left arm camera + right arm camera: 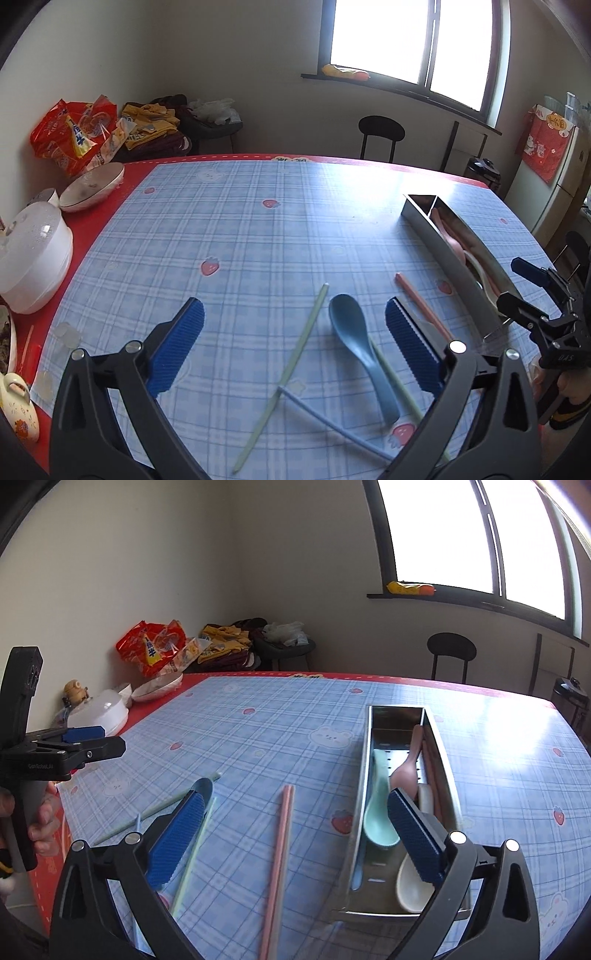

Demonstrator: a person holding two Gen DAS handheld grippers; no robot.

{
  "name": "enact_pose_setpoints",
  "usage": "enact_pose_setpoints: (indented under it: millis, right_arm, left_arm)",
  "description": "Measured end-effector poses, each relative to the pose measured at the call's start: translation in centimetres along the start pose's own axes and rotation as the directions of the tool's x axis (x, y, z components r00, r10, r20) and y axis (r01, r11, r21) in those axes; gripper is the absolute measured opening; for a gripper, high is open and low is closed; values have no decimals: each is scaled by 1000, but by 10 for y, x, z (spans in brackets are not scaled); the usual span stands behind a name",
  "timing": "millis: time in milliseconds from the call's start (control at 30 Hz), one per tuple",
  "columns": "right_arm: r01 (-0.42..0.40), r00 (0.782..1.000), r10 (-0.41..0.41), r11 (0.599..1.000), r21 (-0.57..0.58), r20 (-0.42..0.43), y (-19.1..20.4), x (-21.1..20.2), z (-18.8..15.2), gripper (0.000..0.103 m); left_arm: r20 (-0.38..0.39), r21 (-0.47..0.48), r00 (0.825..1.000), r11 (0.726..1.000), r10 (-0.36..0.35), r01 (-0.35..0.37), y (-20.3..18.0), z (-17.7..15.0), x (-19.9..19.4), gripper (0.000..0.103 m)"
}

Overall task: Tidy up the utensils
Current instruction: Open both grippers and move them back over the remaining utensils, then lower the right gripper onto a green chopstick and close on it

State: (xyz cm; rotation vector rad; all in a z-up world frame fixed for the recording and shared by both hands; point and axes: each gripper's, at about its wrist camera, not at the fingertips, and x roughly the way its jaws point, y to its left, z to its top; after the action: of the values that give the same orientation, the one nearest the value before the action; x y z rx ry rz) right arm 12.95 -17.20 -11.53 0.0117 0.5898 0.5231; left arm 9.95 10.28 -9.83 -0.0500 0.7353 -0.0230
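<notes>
My left gripper (294, 345) is open and empty above a blue spoon (360, 350), two green chopsticks (295, 362) and a blue chopstick (332, 421) lying loose on the checked tablecloth. A pink chopstick pair (421, 306) lies beside the steel utensil tray (443, 247). My right gripper (295, 830) is open and empty over the pink chopsticks (281, 853) and the near end of the tray (364, 775). The tray holds a mint spoon (378, 812), a pink spoon (404, 771) and a white spoon (410, 886).
A white lidded container (33, 258), a bowl (92, 186) and snack bags (74, 136) stand along the table's left edge. A small ceramic pot (18, 410) sits at the near left corner. A black stool (380, 134) stands behind the table.
</notes>
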Motion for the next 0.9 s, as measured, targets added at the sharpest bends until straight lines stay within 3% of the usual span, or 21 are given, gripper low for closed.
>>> enact_pose_setpoints:
  millis: [200,400,633,900]
  right_arm:
    - [-12,993,2,997,-78,-121,40,21,-20,97]
    - [-1,981,-33,985,-173,-192,73,34,-39,97]
    - [56,962,-119,967,-249,-246,85,45,-49,97]
    - [82,942,-176,947,-311,-287,93,58,-54,94]
  left_arm:
    - [-21,-34,1000,999,-11,11,27,-32,-3,97]
    - [-48,73,999,997,-1,4,22,-58,6,97]
    - [-26,156,1000,988,-7,11,17,-63,14,97]
    - [-4,111,999,993,-40,40,24,-56,26,97]
